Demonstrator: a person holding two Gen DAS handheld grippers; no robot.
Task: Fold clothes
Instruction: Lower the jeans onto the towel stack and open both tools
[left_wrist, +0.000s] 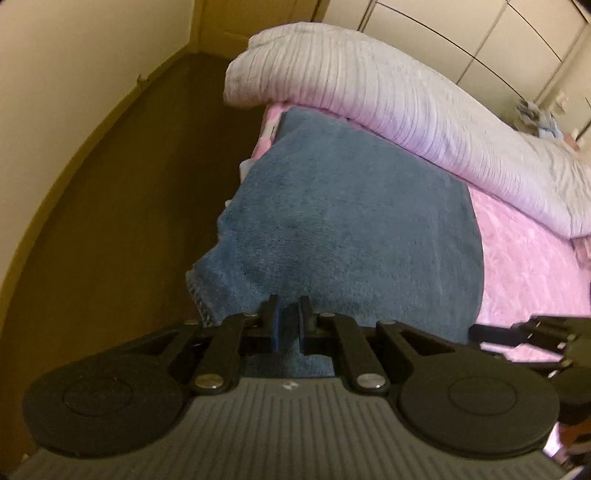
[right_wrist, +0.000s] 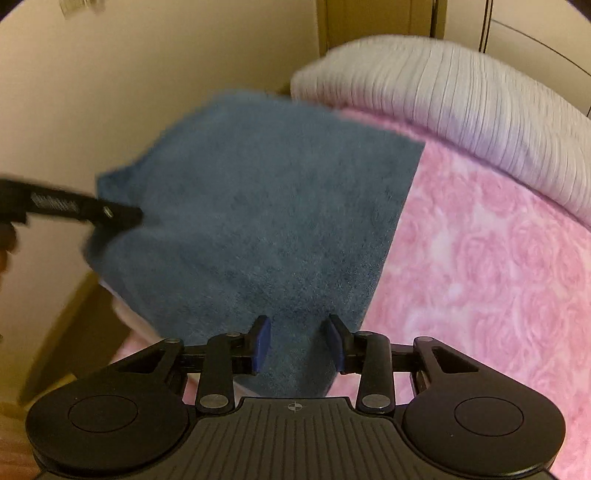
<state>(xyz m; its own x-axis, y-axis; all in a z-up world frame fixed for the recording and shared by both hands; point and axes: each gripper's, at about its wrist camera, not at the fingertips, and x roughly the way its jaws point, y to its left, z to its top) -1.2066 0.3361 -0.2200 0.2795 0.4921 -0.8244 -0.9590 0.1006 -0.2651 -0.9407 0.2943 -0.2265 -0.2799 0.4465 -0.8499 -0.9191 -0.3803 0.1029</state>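
Ribbed white duvet (right_wrist: 461, 96) beyond blue towel (right_wrist: 258, 206)

A home bedroom. A bed (right_wrist: 480, 258) with a pink rose-patterned cover lies directly ahead of both hand-held grippers; a ribbed white duvet (left_wrist: 369, 92) is heaped along its far side. Beyond the duvet stand pale wardrobe doors (left_wrist: 480, 33). Left of the bed are a dark wooden floor (left_wrist: 129, 184), a cream wall (left_wrist: 74, 55) and a wooden door frame (left_wrist: 207, 22)
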